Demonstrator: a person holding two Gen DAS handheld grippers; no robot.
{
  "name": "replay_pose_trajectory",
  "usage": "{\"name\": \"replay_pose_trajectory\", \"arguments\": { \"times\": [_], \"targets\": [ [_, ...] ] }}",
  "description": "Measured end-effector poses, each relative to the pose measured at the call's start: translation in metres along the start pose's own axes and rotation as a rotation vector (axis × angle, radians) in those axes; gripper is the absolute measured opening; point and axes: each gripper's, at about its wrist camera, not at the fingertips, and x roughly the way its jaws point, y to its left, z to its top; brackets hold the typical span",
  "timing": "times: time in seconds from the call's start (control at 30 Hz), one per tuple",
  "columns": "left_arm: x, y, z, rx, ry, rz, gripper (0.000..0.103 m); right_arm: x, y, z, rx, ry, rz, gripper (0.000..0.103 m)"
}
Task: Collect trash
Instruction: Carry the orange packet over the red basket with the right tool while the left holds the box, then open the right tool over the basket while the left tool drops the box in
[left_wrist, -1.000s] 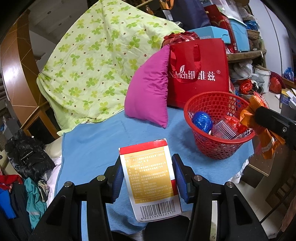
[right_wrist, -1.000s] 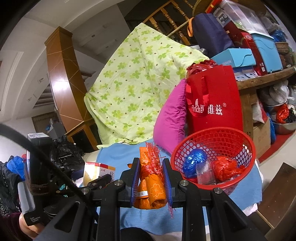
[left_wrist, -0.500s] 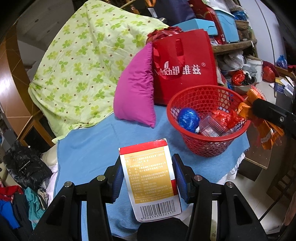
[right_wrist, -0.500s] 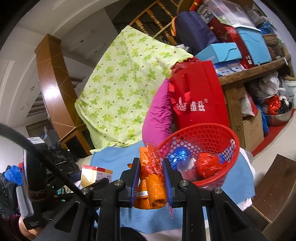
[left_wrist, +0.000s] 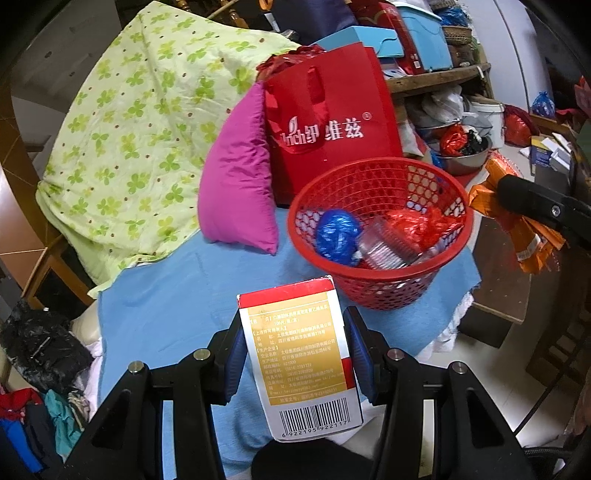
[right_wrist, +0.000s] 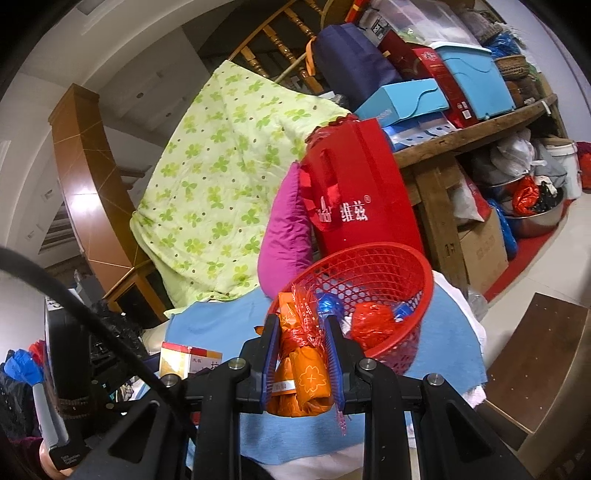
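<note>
Left hand-held gripper (left_wrist: 295, 354): part open, clamped on red-gold box (left_wrist: 301, 354). Right hand-held gripper (right_wrist: 301, 356): narrowly closed, pinching orange wrapper (right_wrist: 301, 373), near red basket (right_wrist: 373, 258).

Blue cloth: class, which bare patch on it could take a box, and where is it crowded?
The blue cloth lies bare between the green quilt, the pink cushion and the red basket. The basket, already holding trash, fills the right end.

Red basket (left_wrist: 376, 236): glossy perforated plastic; blue cloth (left_wrist: 177, 314) under it matt, soft. Box (left_wrist: 299, 354) smooth printed cardboard. Orange wrapper (right_wrist: 303, 369) shiny crinkled film; red bag (left_wrist: 332, 122) slightly glossy paper.
</note>
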Motion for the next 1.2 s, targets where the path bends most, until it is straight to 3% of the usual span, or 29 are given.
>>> {"name": "replay_pose_trajectory", "arguments": {
  "times": [0.37,0.73,0.77,0.87,0.9,0.93,0.97,1.0,1.07,1.2],
  "targets": [
    [0.018,-0.007,0.017,-0.032,-0.011,-0.145,0.053,0.004,-0.019,0.014,0.008,0.007,-0.052,0.026],
    [0.05,0.028,0.086,-0.135,-0.101,-0.324,0.054,0.046,-0.03,0.057,0.036,0.017,-0.062,0.027],
    [0.054,0.027,0.091,-0.129,-0.11,-0.338,0.055,0.053,-0.03,0.061,0.041,0.018,-0.061,0.028],
    [0.069,0.021,0.1,-0.101,-0.118,-0.37,0.073,0.079,-0.032,0.068,0.065,0.029,-0.075,0.029],
    [0.074,0.022,0.101,-0.104,-0.117,-0.372,0.073,0.09,-0.034,0.07,0.076,0.041,-0.08,0.03],
    [0.079,0.022,0.1,-0.109,-0.112,-0.372,0.073,0.103,-0.038,0.07,0.089,0.058,-0.076,0.037],
    [0.084,0.023,0.098,-0.118,-0.101,-0.368,0.074,0.112,-0.041,0.069,0.101,0.073,-0.078,0.061],
    [0.088,0.027,0.095,-0.135,-0.085,-0.367,0.074,0.121,-0.045,0.068,0.124,0.088,-0.086,0.073],
    [0.089,0.034,0.083,-0.163,-0.067,-0.377,0.074,0.13,-0.054,0.065,0.171,0.093,-0.09,0.076],
    [0.079,0.05,0.055,-0.175,-0.069,-0.327,0.08,0.118,-0.05,0.059,0.15,0.063,-0.098,0.076]
  ]
}}
